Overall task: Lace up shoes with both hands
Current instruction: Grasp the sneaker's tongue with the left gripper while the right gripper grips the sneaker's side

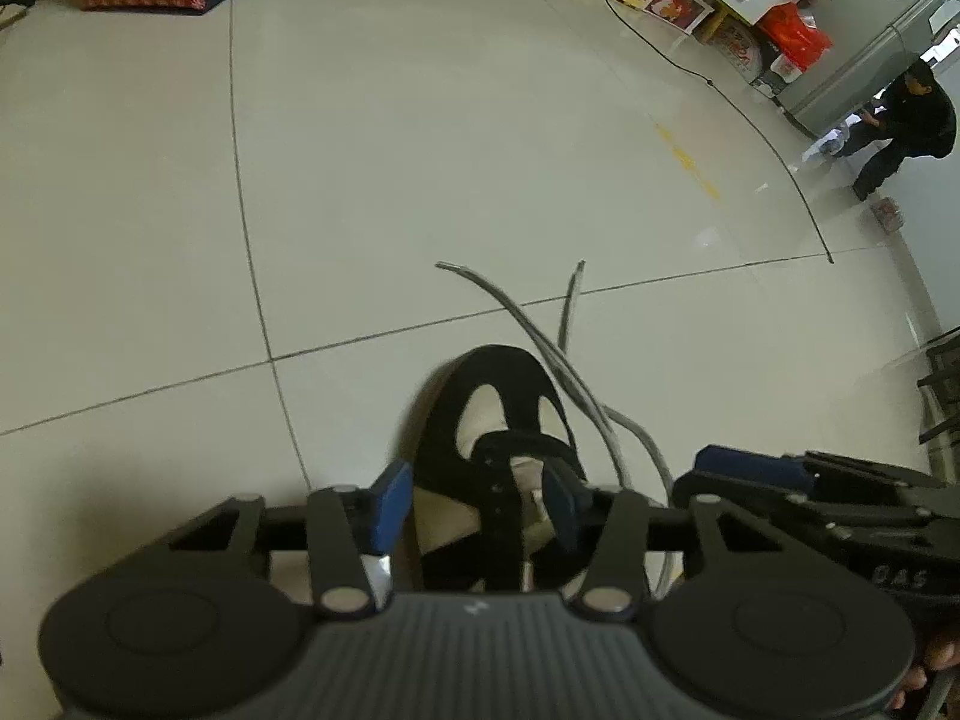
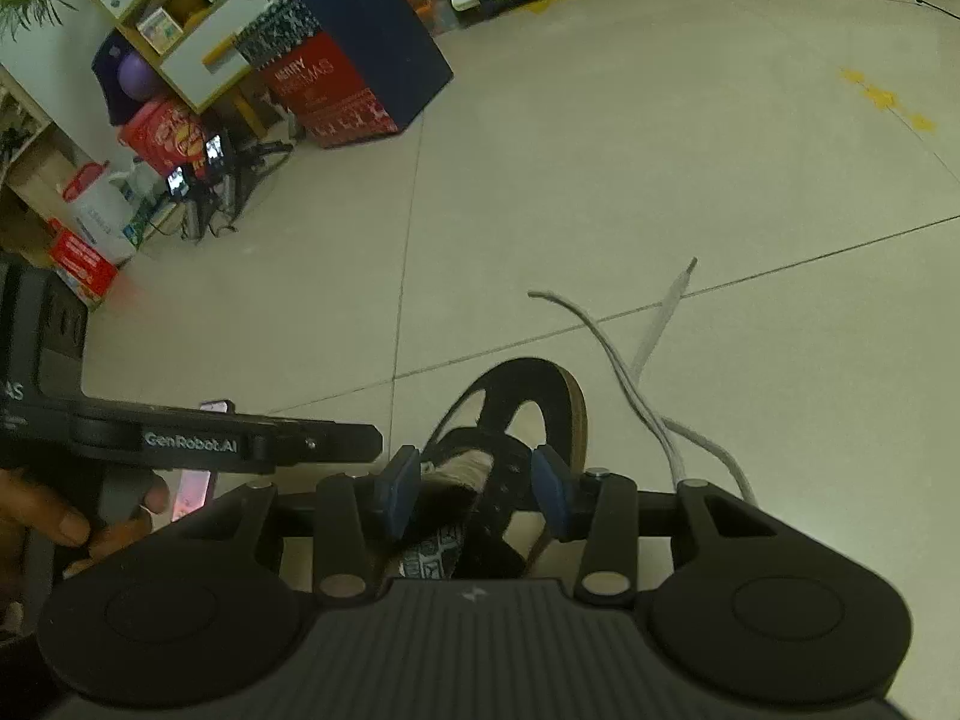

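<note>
Pale floor tiles (image 1: 420,150) fill both views, with a red Christmas box (image 2: 336,90) at the upper left of your right wrist view. Your shoe (image 1: 510,414), black with cream panels, sits low in the centre of each frame, toe pointing away. Its grey laces (image 1: 540,330) trail loose over the tiles to the shoe's right. Your left gripper (image 1: 477,504) stands half open around the shoe's upper; whether its pads press on it, you cannot tell. Your right gripper (image 2: 474,489) likewise straddles the tongue, about half open.
</note>
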The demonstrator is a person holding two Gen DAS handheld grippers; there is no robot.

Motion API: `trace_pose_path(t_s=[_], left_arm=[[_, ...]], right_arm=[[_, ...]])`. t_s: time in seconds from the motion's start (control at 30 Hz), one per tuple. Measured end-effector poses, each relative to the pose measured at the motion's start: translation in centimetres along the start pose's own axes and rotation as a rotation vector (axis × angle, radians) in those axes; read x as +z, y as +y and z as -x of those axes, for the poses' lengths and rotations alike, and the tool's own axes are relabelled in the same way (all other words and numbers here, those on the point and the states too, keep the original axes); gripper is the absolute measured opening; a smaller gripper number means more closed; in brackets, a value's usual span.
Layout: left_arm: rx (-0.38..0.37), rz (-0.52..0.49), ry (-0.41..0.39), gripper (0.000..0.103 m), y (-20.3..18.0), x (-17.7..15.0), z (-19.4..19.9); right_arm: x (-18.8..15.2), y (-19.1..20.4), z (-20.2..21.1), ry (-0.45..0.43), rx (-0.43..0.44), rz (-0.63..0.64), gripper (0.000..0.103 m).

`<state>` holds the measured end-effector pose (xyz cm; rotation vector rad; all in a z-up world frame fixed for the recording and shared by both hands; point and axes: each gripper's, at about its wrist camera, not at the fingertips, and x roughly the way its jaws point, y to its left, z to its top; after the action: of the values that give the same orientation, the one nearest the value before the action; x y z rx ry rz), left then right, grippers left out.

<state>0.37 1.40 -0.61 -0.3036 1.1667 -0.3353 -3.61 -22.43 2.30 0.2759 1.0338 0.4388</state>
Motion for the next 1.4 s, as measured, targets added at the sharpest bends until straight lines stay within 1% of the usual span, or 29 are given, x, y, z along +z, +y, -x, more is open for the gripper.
trace_pose_path(t_s=[0.07, 0.17, 0.23, 0.33, 0.4, 0.43, 0.47, 0.53, 0.57, 0.6, 0.8, 0.93, 1.03, 1.07, 1.1, 1.13, 1.17, 1.27, 1.37, 1.4], left_arm=[[-0.013, -0.005, -0.002, 0.046, -0.1, 0.1, 0.0], [-0.045, -0.011, -0.011, 0.041, -0.3, 0.3, 0.1], [-0.093, -0.01, -0.023, 0.036, -0.6, 0.5, 0.1], [-0.147, -0.045, -0.044, 0.023, -1.4, 0.8, -0.2], [-0.173, -0.064, -0.033, 0.005, -1.8, 0.8, -0.8], [-0.187, -0.072, -0.023, 0.003, -2.0, 0.8, -1.1], [-0.199, -0.08, -0.011, 0.002, -2.2, 0.7, -1.5], [-0.213, -0.099, 0.021, 0.0, -2.6, 0.3, -2.1], [-0.214, -0.112, 0.034, 0.0, -2.7, 0.1, -2.4], [-0.214, -0.123, 0.048, 0.0, -2.9, -0.1, -2.7], [-0.166, -0.168, 0.161, 0.0, -2.9, -1.5, -4.6], [-0.16, -0.176, 0.167, 0.0, -2.7, -1.6, -4.4], [-0.153, -0.186, 0.126, 0.002, -2.8, -1.3, -3.1], [-0.147, -0.196, 0.108, 0.009, -3.0, -1.2, -2.6], [-0.138, -0.206, 0.088, 0.019, -3.1, -1.1, -2.1], [-0.117, -0.22, 0.067, 0.024, -3.2, -1.1, -1.5], [-0.083, -0.245, 0.05, 0.031, -3.4, -1.1, -1.3], [0.022, -0.338, 0.051, 0.032, -4.4, -1.3, -1.5], [0.097, -0.395, 0.102, 0.032, -5.1, -2.0, -2.8], [0.117, -0.394, 0.119, 0.03, -5.1, -2.2, -3.2]], right_arm=[[-0.5, 0.2, -0.3, 0.019, -0.011, 0.019, 0.045], [-1.2, 0.4, -0.7, 0.05, -0.007, 0.025, 0.045], [-1.7, 0.4, -1.2, 0.078, -0.005, 0.028, 0.045], [-2.4, 0.9, -1.9, 0.113, -0.027, 0.062, 0.045], [-2.8, 1.2, -2.0, 0.125, -0.036, 0.086, 0.045], [-2.9, 1.2, -2.1, 0.131, -0.038, 0.091, 0.045], [-3.1, 1.2, -2.2, 0.137, -0.038, 0.095, 0.041], [-3.3, 1.1, -2.3, 0.15, -0.025, 0.092, 0.028], [-3.4, 0.9, -2.2, 0.15, -0.013, 0.084, 0.021], [-3.4, 0.9, -2.2, 0.15, -0.001, 0.076, 0.018], [-3.5, 1.2, -2.0, 0.148, -0.001, 0.084, 0.015], [-3.4, 1.3, -2.0, 0.154, -0.001, 0.087, 0.015], [-3.2, 1.5, -2.0, 0.163, 0.008, 0.081, 0.02], [-3.1, 1.6, -1.9, 0.166, 0.012, 0.077, 0.021], [-3.0, 1.6, -1.8, 0.165, 0.017, 0.073, 0.022], [-2.9, 1.7, -1.6, 0.16, 0.021, 0.074, 0.026], [-2.9, 1.8, -1.5, 0.154, 0.019, 0.081, 0.03], [-3.0, 2.1, -1.8, 0.159, -0.005, 0.102, 0.032], [-3.4, 2.1, -2.4, 0.18, -0.023, 0.114, 0.032], [-3.6, 2.1, -2.5, 0.18, -0.029, 0.118, 0.031]])
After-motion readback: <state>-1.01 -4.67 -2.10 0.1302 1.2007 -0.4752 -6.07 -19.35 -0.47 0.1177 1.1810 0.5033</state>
